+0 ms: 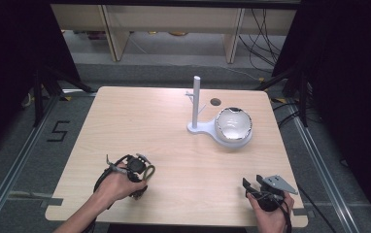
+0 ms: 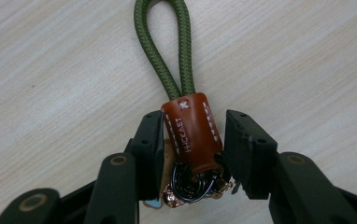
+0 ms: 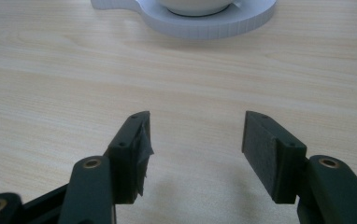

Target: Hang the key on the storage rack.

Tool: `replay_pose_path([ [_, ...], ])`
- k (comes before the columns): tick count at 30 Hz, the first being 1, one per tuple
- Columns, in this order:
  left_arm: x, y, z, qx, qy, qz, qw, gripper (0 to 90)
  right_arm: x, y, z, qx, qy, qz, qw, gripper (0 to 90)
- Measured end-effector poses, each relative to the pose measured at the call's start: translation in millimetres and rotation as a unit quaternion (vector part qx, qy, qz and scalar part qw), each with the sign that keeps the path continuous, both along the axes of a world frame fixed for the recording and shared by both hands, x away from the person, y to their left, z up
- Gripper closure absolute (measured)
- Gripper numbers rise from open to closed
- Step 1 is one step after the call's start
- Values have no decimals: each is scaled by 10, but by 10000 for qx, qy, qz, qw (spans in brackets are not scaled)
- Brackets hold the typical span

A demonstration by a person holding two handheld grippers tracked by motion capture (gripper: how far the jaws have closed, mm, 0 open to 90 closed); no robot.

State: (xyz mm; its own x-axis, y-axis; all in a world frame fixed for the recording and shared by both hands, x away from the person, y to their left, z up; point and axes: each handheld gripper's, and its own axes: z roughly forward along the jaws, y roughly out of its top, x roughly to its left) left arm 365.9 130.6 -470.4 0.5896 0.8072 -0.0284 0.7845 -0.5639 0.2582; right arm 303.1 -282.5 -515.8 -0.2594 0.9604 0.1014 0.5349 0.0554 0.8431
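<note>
Nearest the person, the keychain (image 2: 191, 135) is being held between the jaws of the left gripper (image 2: 193, 140), low over the table (image 1: 174, 194) at its near left. The brown leather tab is being pinched at its sides, with the green cord loop (image 2: 165, 46) pointing away and the metal rings (image 2: 193, 186) bunched behind the jaws. The grip is being taken on a smooth, narrow tab, so the keychain is likely to twist or slip out if it is being swung quickly. At the near right, the right gripper (image 3: 195, 140) is being held with its jaws spread and nothing between them. Farther off, a bowl (image 1: 233, 124) is being carried on the white stand (image 1: 196, 127) with its upright post (image 1: 196, 99). The post could be knocked, or the loop snagged on its small hook.
</note>
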Motion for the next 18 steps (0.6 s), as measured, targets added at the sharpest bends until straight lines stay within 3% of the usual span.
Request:
replay_pose_path([
  [2,-6,-16,-8,-1,61,69,10000,585,0,-1,0,8,8,2,10000,431],
  [14,-17,6,-30,20,-93,-319,9994,677,1,-6,-5,-8,-24,13,10000,431],
  [16,-41,16,-39,-105,-133,-234,9996,682,1,-6,-5,-6,-31,12,10000,431],
  [17,-51,37,-44,-240,-257,-224,9991,685,0,-1,-6,21,-19,9,10000,431],
  [18,-51,37,-44,-240,-257,-224,9991,687,0,-1,-6,21,-19,9,10000,431],
])
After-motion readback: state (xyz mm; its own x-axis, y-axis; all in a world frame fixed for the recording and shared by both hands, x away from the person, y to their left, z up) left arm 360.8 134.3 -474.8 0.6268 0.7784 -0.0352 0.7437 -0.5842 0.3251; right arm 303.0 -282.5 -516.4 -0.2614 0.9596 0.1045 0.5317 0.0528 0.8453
